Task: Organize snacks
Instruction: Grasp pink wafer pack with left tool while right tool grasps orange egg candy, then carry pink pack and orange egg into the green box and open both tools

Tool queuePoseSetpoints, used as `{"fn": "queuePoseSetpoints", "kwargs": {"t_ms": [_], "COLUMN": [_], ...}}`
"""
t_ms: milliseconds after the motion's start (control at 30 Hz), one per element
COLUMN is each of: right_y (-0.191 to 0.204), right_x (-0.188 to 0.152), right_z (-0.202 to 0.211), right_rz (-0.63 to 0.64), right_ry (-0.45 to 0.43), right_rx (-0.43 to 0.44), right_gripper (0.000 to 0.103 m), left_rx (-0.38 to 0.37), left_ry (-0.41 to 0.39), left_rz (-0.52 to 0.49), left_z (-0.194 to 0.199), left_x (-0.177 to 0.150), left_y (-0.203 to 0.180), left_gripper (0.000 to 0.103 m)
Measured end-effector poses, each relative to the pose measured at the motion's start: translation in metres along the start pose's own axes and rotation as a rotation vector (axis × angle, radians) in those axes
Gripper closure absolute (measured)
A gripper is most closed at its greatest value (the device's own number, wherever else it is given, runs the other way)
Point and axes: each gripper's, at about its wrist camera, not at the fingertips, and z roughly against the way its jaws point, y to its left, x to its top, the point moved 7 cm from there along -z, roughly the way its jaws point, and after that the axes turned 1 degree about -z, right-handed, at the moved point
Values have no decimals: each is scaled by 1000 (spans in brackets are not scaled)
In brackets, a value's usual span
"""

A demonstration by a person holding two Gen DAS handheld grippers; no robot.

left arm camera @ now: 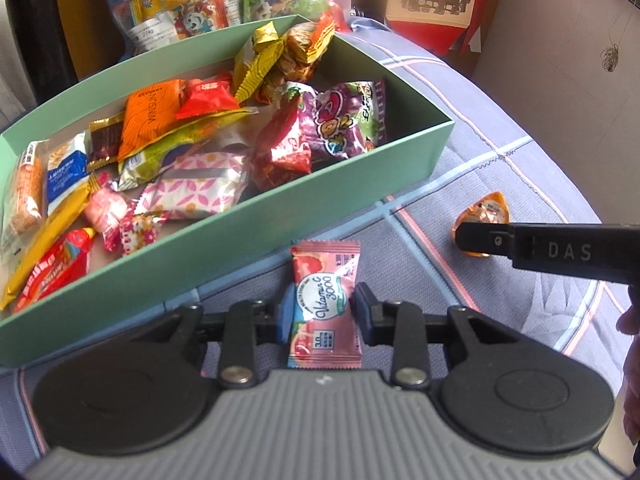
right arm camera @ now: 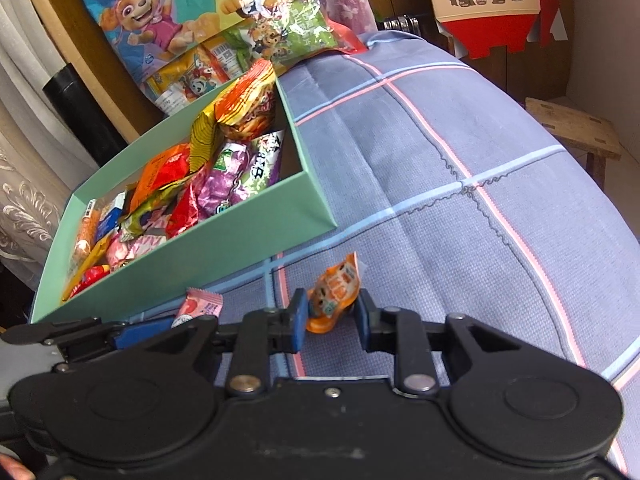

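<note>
A green box (left arm camera: 224,248) full of wrapped snacks stands on a blue checked cloth; it also shows in the right wrist view (right arm camera: 256,236). A pink Vitamin C sachet (left arm camera: 326,300) lies on the cloth in front of the box. My left gripper (left arm camera: 322,314) straddles it, its pads at the sachet's two edges, whether pressing I cannot tell. A small orange jelly cup (right arm camera: 334,294) lies to the right. My right gripper (right arm camera: 332,318) straddles the cup, left pad touching it, right pad close. The cup also shows in the left wrist view (left arm camera: 484,212), partly behind the right gripper's finger.
Large snack bags (right arm camera: 224,40) lean behind the box. A red paper cut-out (right arm camera: 496,4) hangs at the back right. A wooden stool (right arm camera: 572,128) stands beyond the cloth's right edge. The cloth (right arm camera: 460,152) slopes away to the right.
</note>
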Motion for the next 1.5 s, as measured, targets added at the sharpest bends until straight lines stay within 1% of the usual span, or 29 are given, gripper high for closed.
{"fn": "queuePoseSetpoints", "kwargs": {"t_ms": [200, 367, 633, 767, 933, 1033, 1133, 1233, 1367, 1500], "right_y": [2, 8, 30, 49, 86, 112, 134, 150, 165, 171], "right_x": [-9, -15, -7, 7, 33, 46, 53, 58, 62, 63], "right_z": [13, 23, 45, 53, 54, 51, 45, 35, 20, 7], "right_rz": [4, 8, 43, 60, 78, 105, 122, 133, 151, 156], "right_ry": [-1, -1, -31, -52, -56, -56, -47, -29, -3, 18], "right_rx": [5, 15, 57, 100, 173, 202, 225, 238, 241, 237], "right_gripper": [78, 78, 78, 78, 78, 78, 78, 78, 78, 78], "left_rx": [-12, -18, -15, 2, 32, 54, 64, 72, 71, 70], "left_ry": [4, -16, -54, -97, -170, -193, -201, -193, -169, -151], "left_rz": [-5, 1, 44, 84, 148, 174, 192, 193, 196, 200], "left_z": [14, 32, 66, 86, 110, 116, 118, 115, 103, 93], "left_x": [-13, -22, -28, -18, 12, 29, 41, 46, 48, 47], "left_y": [5, 11, 31, 51, 85, 103, 117, 126, 133, 136], "left_gripper": [72, 72, 72, 72, 72, 72, 72, 72, 72, 72]}}
